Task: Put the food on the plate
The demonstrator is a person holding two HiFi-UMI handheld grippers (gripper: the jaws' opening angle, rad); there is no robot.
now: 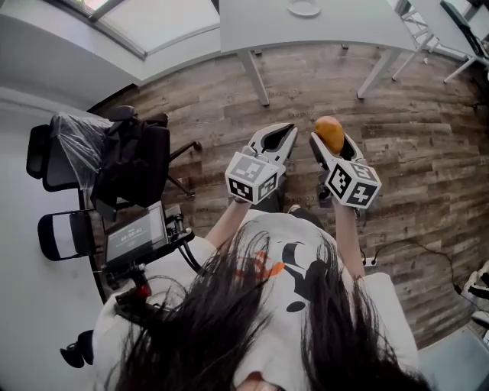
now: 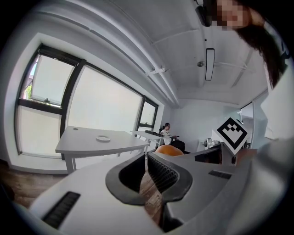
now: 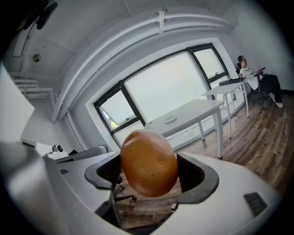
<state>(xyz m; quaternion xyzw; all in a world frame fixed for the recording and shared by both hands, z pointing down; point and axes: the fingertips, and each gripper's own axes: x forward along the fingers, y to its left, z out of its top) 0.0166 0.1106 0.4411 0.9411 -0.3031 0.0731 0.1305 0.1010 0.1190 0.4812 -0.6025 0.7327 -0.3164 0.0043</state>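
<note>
Right gripper (image 1: pixel 330 147) clamps the potato (image 3: pixel 148 163), mid-carry; left gripper (image 1: pixel 273 141) sits closed, empty. Next it must reach the plate (image 1: pixel 304 8) (well off, on the table (image 1: pixel 351 27)).

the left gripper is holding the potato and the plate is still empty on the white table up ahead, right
Not quite: the right gripper is the one holding the potato, as the right gripper view shows, with the potato clamped between its fingers. The left gripper holds nothing. The rest stands: in the head view the plate sits empty on the white table ahead.
</note>
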